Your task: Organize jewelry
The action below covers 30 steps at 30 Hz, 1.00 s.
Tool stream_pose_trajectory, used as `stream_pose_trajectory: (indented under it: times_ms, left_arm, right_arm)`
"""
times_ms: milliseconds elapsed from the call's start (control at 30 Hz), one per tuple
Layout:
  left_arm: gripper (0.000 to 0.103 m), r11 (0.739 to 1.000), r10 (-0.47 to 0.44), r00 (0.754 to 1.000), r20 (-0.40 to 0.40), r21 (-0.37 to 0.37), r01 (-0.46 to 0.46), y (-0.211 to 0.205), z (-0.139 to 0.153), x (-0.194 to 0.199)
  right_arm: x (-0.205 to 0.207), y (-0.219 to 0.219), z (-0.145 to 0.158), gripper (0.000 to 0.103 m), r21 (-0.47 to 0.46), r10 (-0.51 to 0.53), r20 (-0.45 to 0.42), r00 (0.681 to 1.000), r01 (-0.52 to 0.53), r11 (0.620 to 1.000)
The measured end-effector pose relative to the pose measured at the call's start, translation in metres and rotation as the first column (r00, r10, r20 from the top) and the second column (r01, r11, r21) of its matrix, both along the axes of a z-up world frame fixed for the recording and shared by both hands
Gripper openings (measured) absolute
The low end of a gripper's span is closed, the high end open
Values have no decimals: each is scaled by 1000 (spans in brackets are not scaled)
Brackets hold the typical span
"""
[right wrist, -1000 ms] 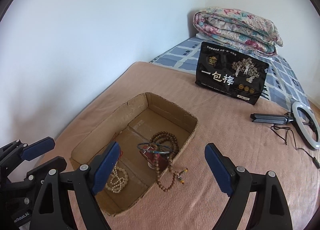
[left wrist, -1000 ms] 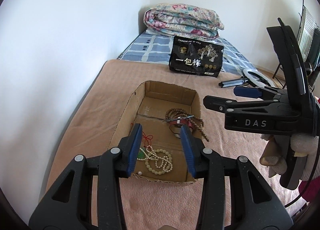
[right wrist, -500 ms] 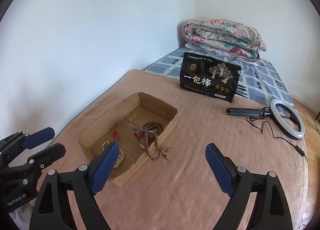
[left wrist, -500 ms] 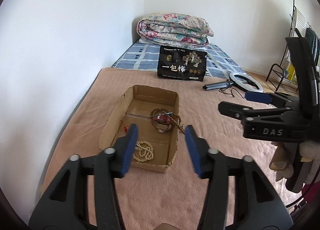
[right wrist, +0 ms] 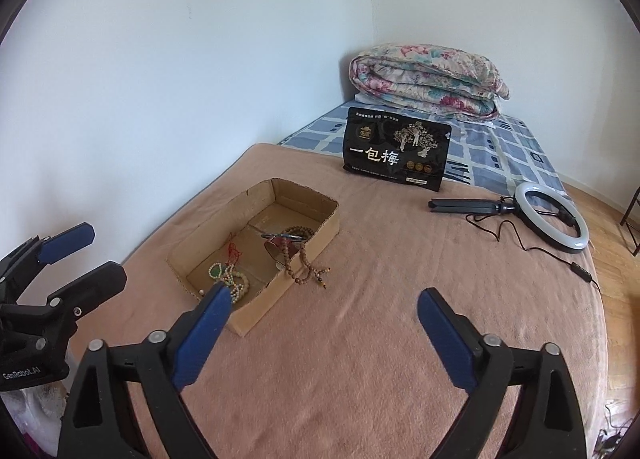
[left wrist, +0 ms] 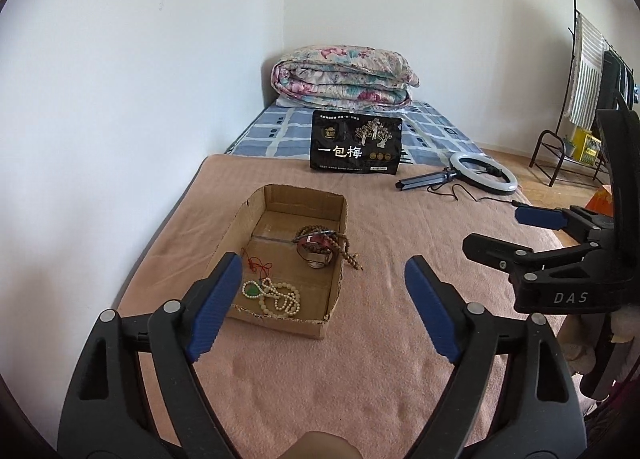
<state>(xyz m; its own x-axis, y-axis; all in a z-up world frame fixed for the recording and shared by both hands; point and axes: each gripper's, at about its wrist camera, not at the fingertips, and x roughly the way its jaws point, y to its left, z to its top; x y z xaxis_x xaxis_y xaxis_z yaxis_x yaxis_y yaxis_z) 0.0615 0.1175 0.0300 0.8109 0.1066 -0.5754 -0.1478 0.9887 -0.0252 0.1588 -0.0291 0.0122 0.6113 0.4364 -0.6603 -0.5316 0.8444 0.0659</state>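
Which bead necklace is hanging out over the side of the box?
The brown wooden bead string: it drapes over the cardboard box wall, its tassel end on the blanket. The pale bead necklace with the green pendant lies wholly inside.

- A brown cardboard box (left wrist: 240,227) is seen on a pink blanket (left wrist: 400,243).
- White beads (left wrist: 280,297) and brown beads (left wrist: 348,249) are seen.
- The quilt (left wrist: 344,77) is covered with flowers.
- The sheet (left wrist: 280,131) is checked blue and white.
- The bag (left wrist: 356,145) is black.

Both wrist fisheyes are looking forward and down over the bed; both are catching the cardboard box (left wrist: 280,259) (right wrist: 256,255) from nearby, each also seeing the other gripper at its edge.
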Motion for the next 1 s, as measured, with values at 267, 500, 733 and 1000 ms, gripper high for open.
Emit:
stream_pose_trajectory:
  times_ms: [267, 500, 733, 1000]
  left_arm:
    - [99, 998, 23, 1000, 1, 57, -23, -6, -4, -6]
    - [101, 995, 40, 998, -41, 94, -36, -12, -15, -4]
    - [102, 995, 48, 998, -44, 84, -44, -11, -17, -2]
    - [102, 996, 74, 995, -72, 50, -71, 1, -23, 1]
  right_arm:
    - [-2, -9, -12, 103, 15, -28, 0, 1000, 28, 999]
    - [-3, -9, -16, 103, 10, -20, 11, 1000, 20, 1000]
    - [-5, -11, -16, 103, 13, -12, 26, 1000, 11, 1000]
    - [-2, -5, -17, 103, 2, -6, 17, 1000, 6, 1000]
